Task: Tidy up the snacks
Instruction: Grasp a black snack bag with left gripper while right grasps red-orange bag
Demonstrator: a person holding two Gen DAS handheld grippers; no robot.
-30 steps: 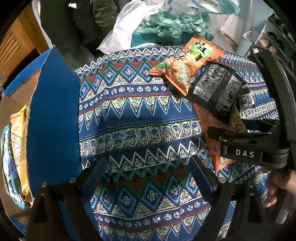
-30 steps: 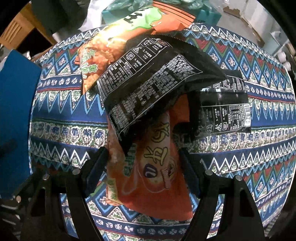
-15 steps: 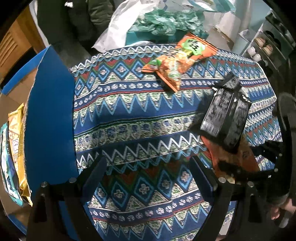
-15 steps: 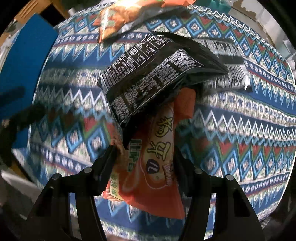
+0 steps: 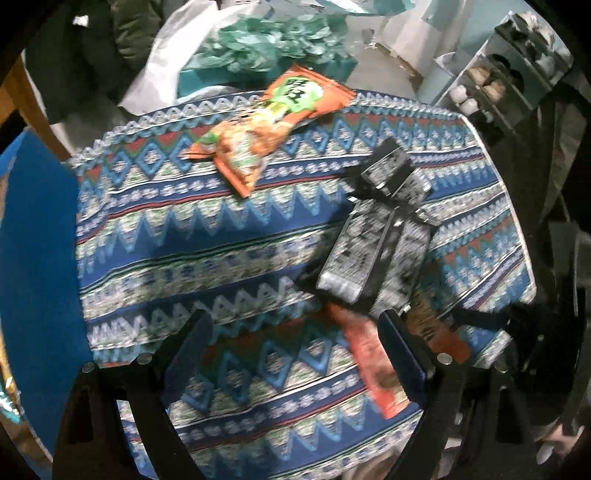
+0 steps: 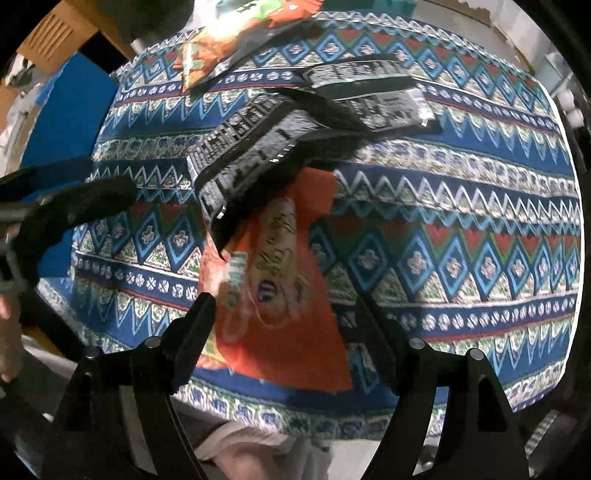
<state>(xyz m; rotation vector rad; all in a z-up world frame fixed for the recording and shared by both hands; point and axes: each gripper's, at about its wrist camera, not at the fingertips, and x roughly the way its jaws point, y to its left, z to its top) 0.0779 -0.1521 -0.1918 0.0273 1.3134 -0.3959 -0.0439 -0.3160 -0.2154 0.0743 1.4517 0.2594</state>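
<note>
Patterned tablecloth (image 5: 229,236): blue, red, green and white zigzag and diamond bands, fills centre of both views. Blue panel (image 5: 37,266) along left edge of left wrist view, beside the cloth. Crumpled teal sheeting (image 5: 273,48) at top centre, white plastic bag (image 5: 166,70) just left of it. Pale shelf unit (image 5: 509,74) upper right, contents blurred. Wooden frame (image 6: 55,33) upper left of right wrist view.

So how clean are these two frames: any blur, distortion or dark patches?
Left wrist view: motion blur smears the tablecloth pattern and the print on the black packets; fisheye bends the table edge; corners vignette to black. Right wrist view: sharper at the middle, the orange packet readable, blur on the packets at the top; a dark shadow lies right of it.
</note>
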